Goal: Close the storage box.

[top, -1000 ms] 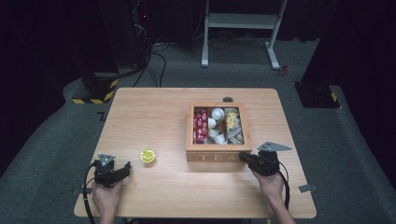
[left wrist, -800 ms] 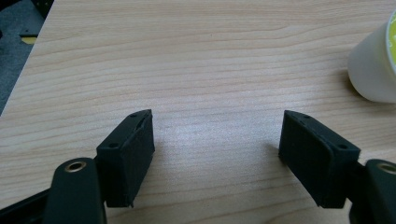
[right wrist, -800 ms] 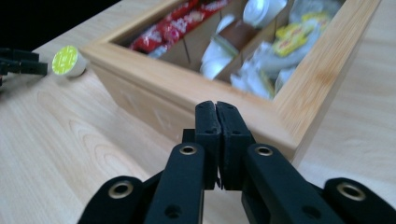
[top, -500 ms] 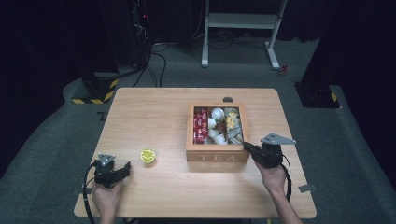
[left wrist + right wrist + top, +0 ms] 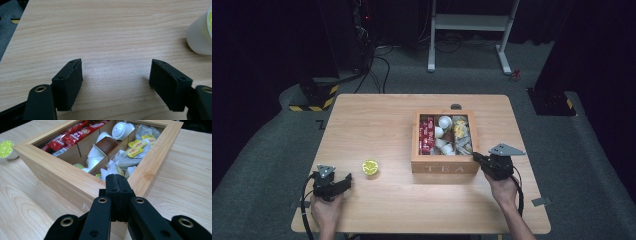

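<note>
A wooden box marked TEA (image 5: 444,168) stands right of the table's middle, its lid off. It holds red sachets (image 5: 427,132), white pods (image 5: 444,122) and yellow-tagged tea bags (image 5: 460,131). My right gripper (image 5: 475,158) rests at the box's front right corner, shut with nothing between its jaws. In the right gripper view the closed tips (image 5: 118,181) point at the box wall (image 5: 62,177). My left gripper (image 5: 346,181) lies near the front left edge, open and empty (image 5: 116,75). A small yellow-lidded pod (image 5: 370,167) sits on the table to its right (image 5: 200,37).
The wooden table (image 5: 377,120) has bare wood behind and left of the box. A dark round mark (image 5: 456,106) lies behind the box. Beyond the table are a white stand (image 5: 467,22), cables and a black-and-yellow striped base (image 5: 312,100) on grey floor.
My right gripper has shifted slightly up the table to the box's front right corner. The left gripper and the pod have stayed put.
</note>
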{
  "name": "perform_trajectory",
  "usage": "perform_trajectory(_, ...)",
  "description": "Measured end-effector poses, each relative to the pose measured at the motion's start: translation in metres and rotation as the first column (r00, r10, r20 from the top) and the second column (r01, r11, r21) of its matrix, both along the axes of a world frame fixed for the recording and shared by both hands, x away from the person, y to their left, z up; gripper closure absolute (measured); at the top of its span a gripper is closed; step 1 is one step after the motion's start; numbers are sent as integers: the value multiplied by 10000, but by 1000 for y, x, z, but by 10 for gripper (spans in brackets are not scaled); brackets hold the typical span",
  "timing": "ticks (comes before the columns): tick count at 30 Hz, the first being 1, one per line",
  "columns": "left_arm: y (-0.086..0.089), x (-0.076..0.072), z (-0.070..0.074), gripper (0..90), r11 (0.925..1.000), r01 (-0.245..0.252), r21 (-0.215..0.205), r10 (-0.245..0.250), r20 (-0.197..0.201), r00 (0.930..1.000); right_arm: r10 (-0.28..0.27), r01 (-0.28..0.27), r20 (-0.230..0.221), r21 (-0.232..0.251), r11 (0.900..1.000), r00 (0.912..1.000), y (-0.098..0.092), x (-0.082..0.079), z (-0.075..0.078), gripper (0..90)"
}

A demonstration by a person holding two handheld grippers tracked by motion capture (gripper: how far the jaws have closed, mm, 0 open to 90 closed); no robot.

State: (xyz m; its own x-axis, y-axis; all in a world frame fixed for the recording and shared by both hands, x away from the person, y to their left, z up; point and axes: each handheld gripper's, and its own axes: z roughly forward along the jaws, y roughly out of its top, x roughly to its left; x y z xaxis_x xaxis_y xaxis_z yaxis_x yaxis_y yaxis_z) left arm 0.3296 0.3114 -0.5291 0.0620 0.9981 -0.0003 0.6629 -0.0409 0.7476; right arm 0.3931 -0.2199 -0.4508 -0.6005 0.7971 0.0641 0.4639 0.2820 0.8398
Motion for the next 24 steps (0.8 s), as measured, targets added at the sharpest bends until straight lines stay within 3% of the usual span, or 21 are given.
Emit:
perform_trajectory(8, 0, 0, 0, 268, 10000, 10, 18, -10, -1, 10000, -191, 188, 77, 419, 9989, 9998, -10, 4, 7, 799)
perform_trajectory(24, 0, 0, 0, 268, 10000, 13, -6, -13, 7, 10000, -1559, 1517, 333, 1035, 9830, 9872, -48, 16, 13, 676)
